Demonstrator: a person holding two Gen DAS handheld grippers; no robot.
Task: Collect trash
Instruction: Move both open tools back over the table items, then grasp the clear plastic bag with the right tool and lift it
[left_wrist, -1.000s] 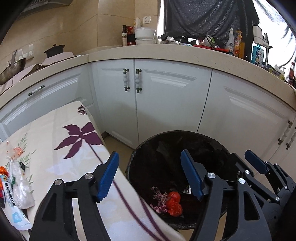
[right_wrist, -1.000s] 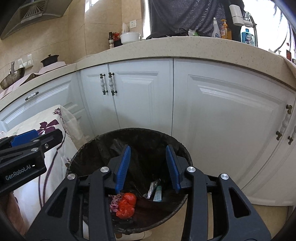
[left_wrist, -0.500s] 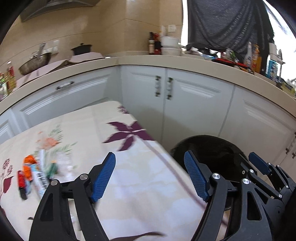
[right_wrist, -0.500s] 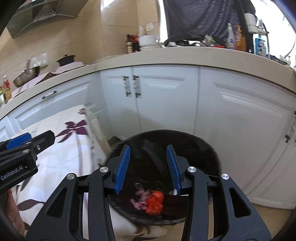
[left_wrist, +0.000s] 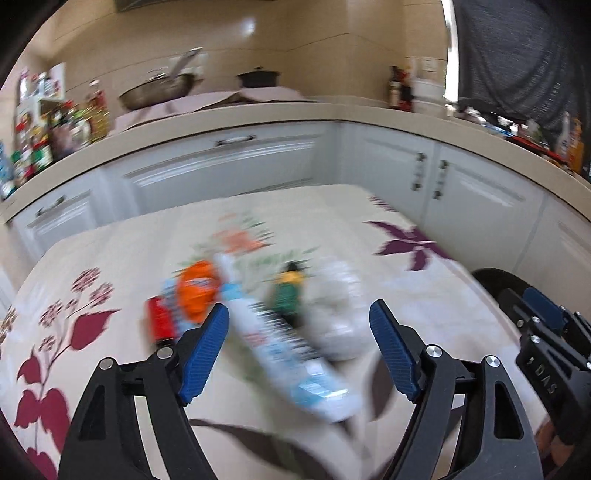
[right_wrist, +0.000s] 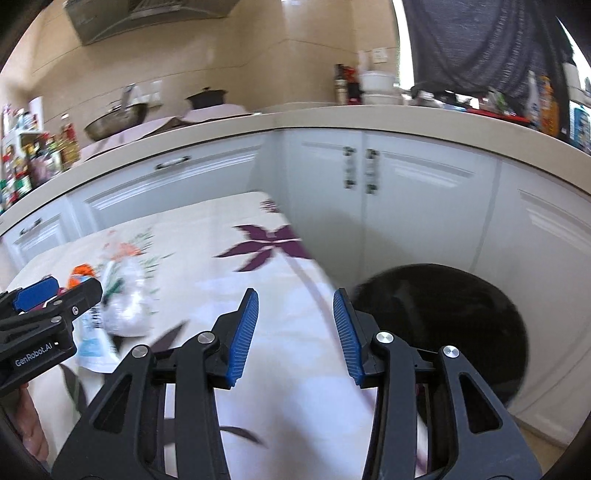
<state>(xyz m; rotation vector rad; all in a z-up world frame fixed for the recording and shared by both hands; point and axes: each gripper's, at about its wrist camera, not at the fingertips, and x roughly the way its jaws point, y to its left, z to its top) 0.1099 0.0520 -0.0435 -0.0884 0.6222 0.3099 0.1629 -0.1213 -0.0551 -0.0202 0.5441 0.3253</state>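
Blurred trash lies on the flowered tablecloth (left_wrist: 110, 258): a long white-and-blue wrapper (left_wrist: 280, 347), an orange wrapper (left_wrist: 195, 295), a red piece (left_wrist: 159, 321), a green packet (left_wrist: 288, 295) and a crumpled clear bag (left_wrist: 340, 314). My left gripper (left_wrist: 297, 314) hovers over this pile, jaws wide open, gripping nothing. My right gripper (right_wrist: 295, 295) is open and empty over the table's right edge, beside the black lined bin (right_wrist: 443, 314). The right wrist view also shows the clear bag (right_wrist: 125, 314) and the left gripper (right_wrist: 37, 299) at far left.
White cabinets (left_wrist: 229, 162) and a beige counter (right_wrist: 369, 118) wrap around the table's far side and right. The bin (left_wrist: 495, 280) stands on the floor off the table's right edge. A wok (left_wrist: 159, 92), a pot and bottles sit on the counter. A hand (right_wrist: 33, 432) shows at lower left.
Both grippers swung left, from above the bin toward the table. The trash pile has come into the left wrist view between its fingers. The left jaws spread a little wider.
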